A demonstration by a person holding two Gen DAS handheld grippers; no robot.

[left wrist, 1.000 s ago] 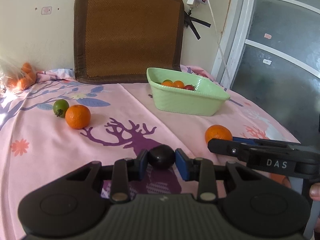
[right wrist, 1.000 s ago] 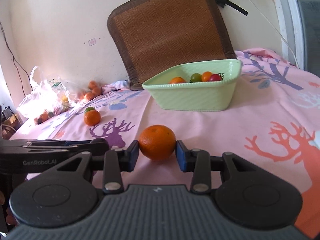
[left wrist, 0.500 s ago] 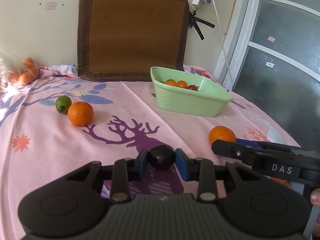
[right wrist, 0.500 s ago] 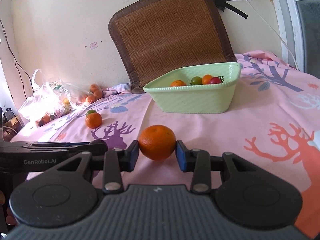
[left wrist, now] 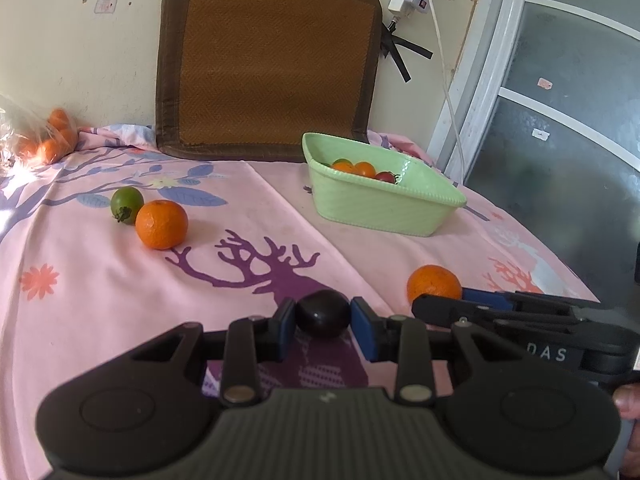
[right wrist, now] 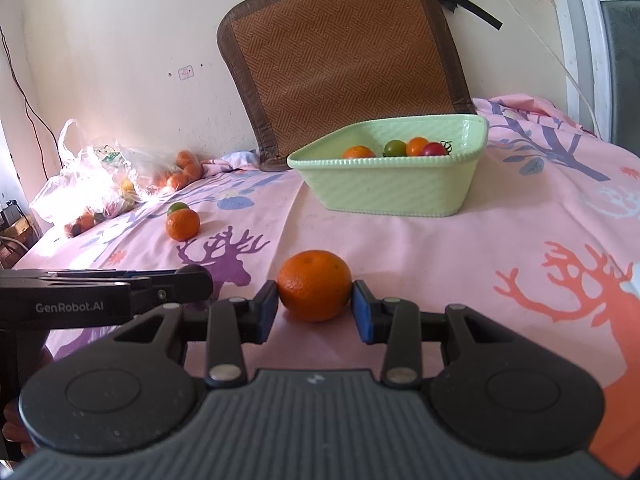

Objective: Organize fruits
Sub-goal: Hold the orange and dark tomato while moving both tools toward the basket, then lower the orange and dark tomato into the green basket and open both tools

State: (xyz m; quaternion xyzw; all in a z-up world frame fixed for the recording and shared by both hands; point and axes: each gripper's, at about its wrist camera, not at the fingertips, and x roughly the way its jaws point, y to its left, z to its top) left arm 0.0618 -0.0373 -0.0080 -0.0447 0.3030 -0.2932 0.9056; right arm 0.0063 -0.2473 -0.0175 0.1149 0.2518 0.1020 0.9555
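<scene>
My left gripper is shut on a dark purple fruit, held just above the pink cloth. My right gripper is shut on an orange, which also shows in the left wrist view. A light green basket stands ahead, also in the right wrist view, holding several small fruits. A loose orange and a green fruit lie to the left.
A brown woven cushion leans on the wall behind the basket. A plastic bag with more oranges lies far left. A glass door and a hanging cable are at the right. The pink cloth covers the surface.
Both grippers have risen and tilted slightly with their fruits held, and the basket now sits a little lower and nearer in both views.
</scene>
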